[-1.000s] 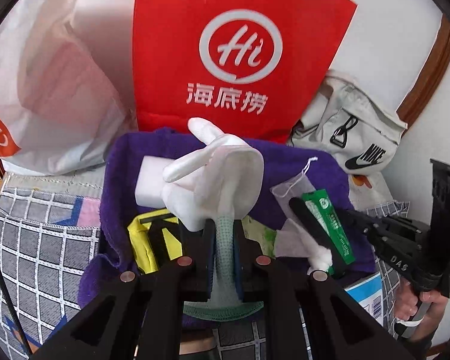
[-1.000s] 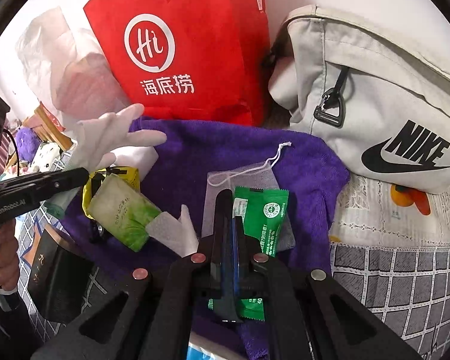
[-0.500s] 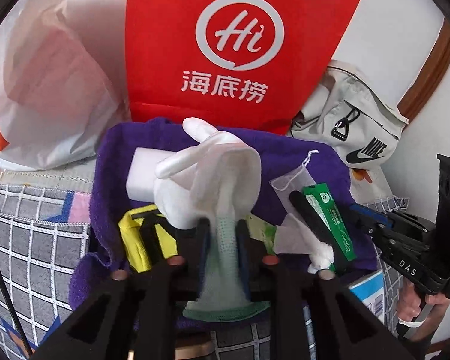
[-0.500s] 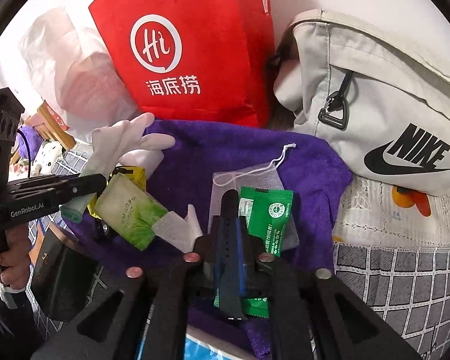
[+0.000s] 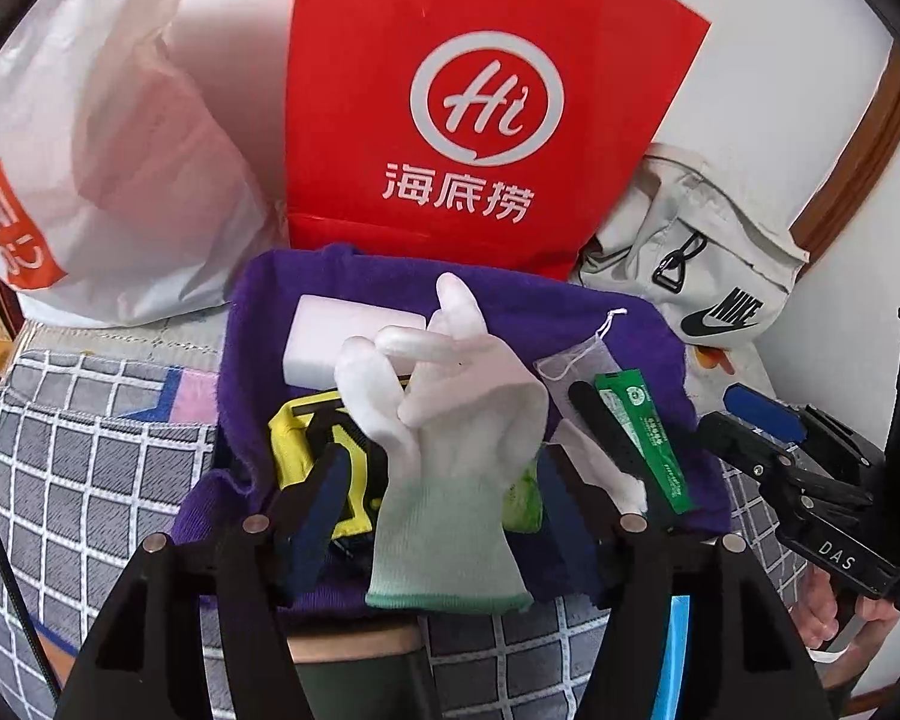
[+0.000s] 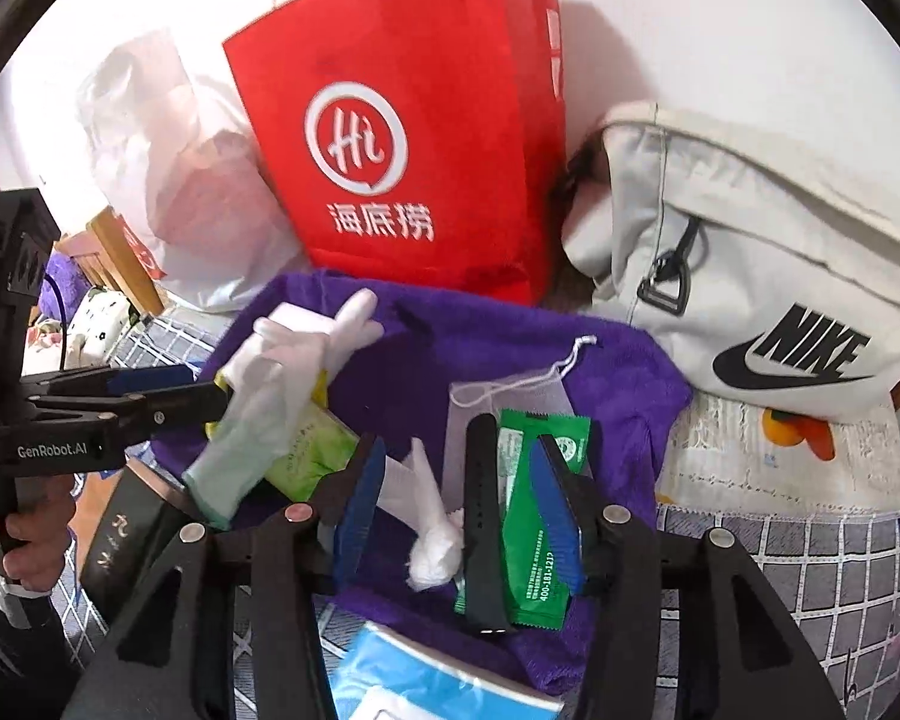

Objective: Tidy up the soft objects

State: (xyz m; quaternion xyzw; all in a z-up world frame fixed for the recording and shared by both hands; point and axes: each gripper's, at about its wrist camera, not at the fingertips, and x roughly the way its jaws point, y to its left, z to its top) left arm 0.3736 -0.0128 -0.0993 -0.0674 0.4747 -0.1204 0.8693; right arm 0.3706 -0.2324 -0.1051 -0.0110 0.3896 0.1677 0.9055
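A white glove with a green cuff (image 5: 450, 456) lies loose between the open fingers of my left gripper (image 5: 444, 516), over the purple towel (image 5: 540, 312); it also shows in the right wrist view (image 6: 270, 396). My right gripper (image 6: 468, 516) is open above a black strap (image 6: 486, 516) and a green sachet (image 6: 540, 504) on the towel (image 6: 600, 360). A crumpled white tissue (image 6: 432, 534), a mesh drawstring pouch (image 6: 504, 396) and a green wipes pack (image 6: 312, 450) lie there too.
A red Hi paper bag (image 5: 480, 120) and a white plastic bag (image 5: 120, 150) stand behind the towel. A beige Nike bag (image 6: 750, 276) lies at the right. A white block (image 5: 342, 336) and a yellow-black item (image 5: 312, 438) sit on the towel. A blue pack (image 6: 426, 684) lies near.
Both grippers have opened. The left one let go of the glove, which has dropped onto the towel. The right one released the black strap and green sachet.
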